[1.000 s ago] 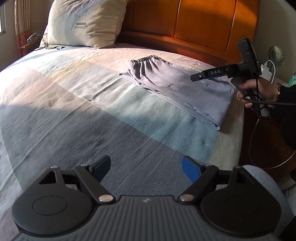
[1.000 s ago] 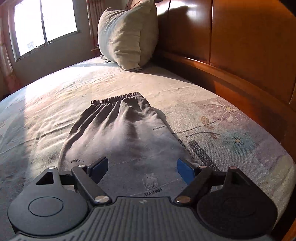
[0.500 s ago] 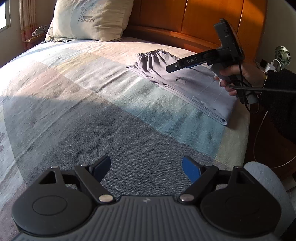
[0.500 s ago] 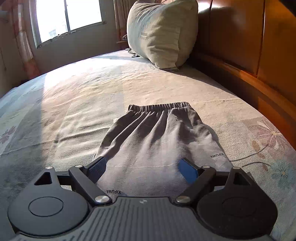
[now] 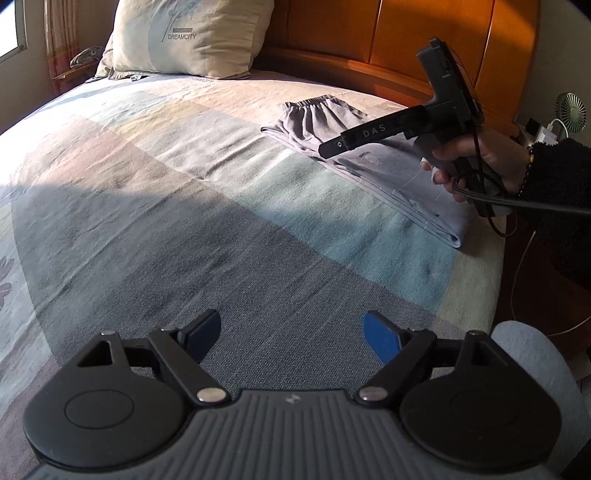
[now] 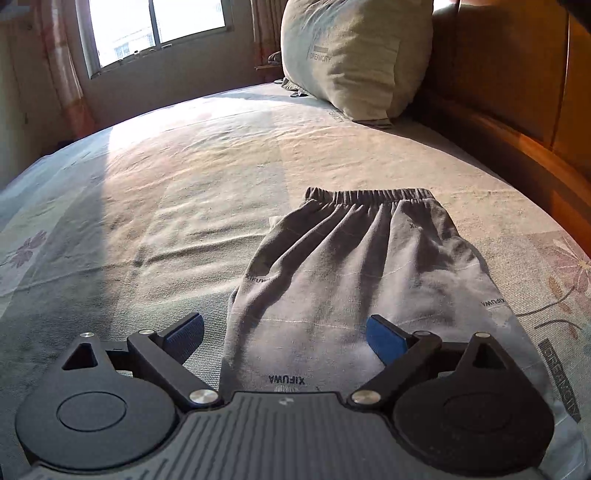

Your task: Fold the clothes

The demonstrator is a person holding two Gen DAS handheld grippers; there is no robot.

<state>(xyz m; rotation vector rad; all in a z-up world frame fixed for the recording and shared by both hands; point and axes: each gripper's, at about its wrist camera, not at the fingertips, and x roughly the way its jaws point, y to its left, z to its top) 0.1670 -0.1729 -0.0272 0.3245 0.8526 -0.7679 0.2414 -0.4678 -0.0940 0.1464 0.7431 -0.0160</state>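
Observation:
Grey folded trousers (image 6: pixel 354 266) lie flat on the patterned bedspread (image 6: pixel 184 206) near the headboard, elastic waistband at the far end. My right gripper (image 6: pixel 284 328) hovers over their near half, and its jaws are opening. The trousers' left edge runs under the gap and neither pad presses on cloth. From the left wrist view the trousers (image 5: pixel 369 162) sit at the right side of the bed, with the right gripper (image 5: pixel 332 147) above them in a person's hand (image 5: pixel 480 155). My left gripper (image 5: pixel 291 332) is open over bare bedspread, well short of the trousers.
A cream pillow (image 5: pixel 184 37) leans on the wooden headboard (image 5: pixel 406 44). A window (image 6: pixel 155 29) is on the far side. A small fan (image 5: pixel 570 110) and cables stand beside the bed's right edge. A knee (image 5: pixel 532 362) shows at lower right.
The right gripper has slid sideways along the trousers and turned toward the window, its jaws spreading wider. The left gripper has stayed where it was.

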